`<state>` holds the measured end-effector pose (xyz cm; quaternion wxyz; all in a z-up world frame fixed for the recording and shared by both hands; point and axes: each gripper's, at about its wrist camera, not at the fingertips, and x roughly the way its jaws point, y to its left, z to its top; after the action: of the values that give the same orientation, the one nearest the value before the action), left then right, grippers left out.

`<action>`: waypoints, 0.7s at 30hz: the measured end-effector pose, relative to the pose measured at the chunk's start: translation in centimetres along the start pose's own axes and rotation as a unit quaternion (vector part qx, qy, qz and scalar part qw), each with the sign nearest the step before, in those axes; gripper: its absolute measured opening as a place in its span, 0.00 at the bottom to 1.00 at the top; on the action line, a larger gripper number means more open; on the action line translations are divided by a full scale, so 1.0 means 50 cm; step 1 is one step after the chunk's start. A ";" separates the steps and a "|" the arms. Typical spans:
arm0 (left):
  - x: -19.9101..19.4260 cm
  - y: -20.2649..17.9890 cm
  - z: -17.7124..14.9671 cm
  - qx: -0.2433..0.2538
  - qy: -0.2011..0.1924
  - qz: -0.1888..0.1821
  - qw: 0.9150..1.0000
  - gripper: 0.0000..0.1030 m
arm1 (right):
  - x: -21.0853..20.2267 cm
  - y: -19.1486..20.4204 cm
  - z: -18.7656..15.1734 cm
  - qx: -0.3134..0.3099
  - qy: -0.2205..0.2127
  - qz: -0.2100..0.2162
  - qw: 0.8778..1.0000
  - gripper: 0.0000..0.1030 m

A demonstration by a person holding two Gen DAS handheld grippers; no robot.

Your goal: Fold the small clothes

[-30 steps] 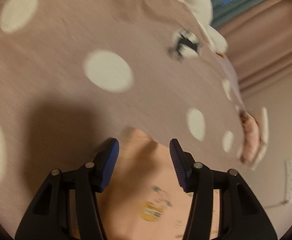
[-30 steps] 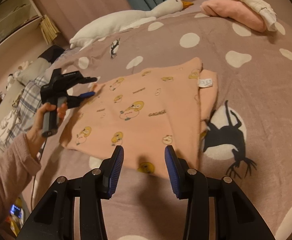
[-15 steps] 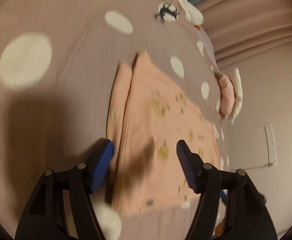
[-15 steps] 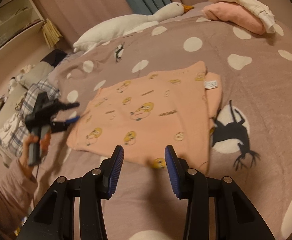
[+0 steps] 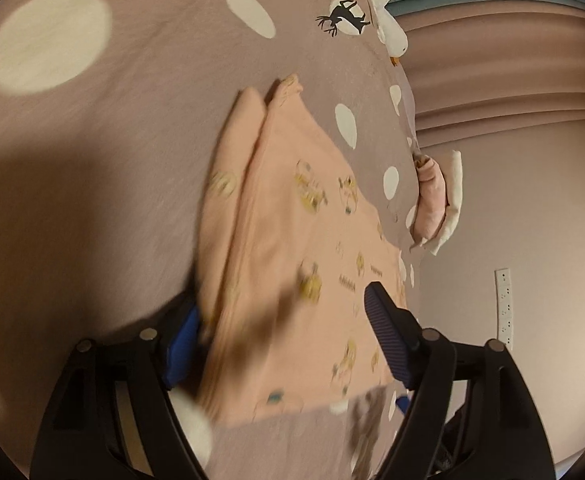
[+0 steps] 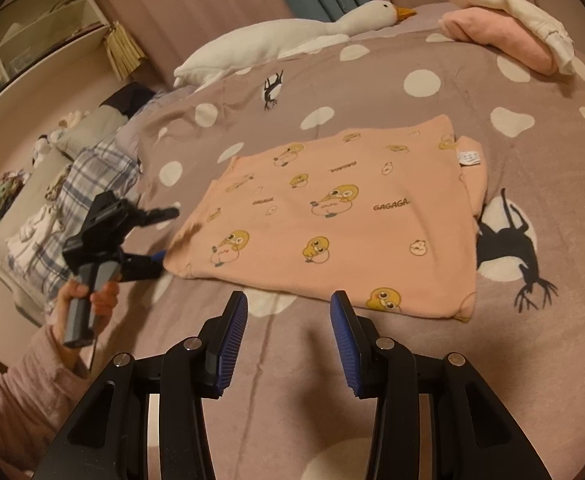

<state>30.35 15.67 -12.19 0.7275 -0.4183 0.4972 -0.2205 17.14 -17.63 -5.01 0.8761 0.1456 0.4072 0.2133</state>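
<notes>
My left tongs stand wide apart at one corner of the peach shirt, one blue pad under the cloth edge, the other above it, nothing clamped. The shirt lies folded flat in the middle of the spotted blanket. My right tongs hover apart just short of the shirt's near edge, touching nothing. A plush goose and folded clothes sit at the blanket's far side.

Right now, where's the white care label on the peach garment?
Right wrist view: the care label sits at the peach garment's far right corner, above the black deer print.
</notes>
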 end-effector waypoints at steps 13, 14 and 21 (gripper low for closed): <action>0.054 -0.037 0.022 0.052 0.014 0.091 0.994 0.19 | 0.118 0.038 0.088 -0.012 0.015 -0.005 1.000 0.41; 0.051 -0.032 0.022 0.048 0.013 0.090 0.995 0.18 | 0.133 0.042 0.095 -0.014 0.018 -0.009 1.000 0.41; 0.040 -0.068 0.013 0.088 0.005 0.112 0.990 0.13 | 0.226 0.069 0.125 -0.009 0.055 -0.012 0.998 0.24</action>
<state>32.07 12.55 -10.37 0.7790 -0.2936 0.5231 -0.1827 27.61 -9.58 -6.98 0.8562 0.1207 0.4546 0.2138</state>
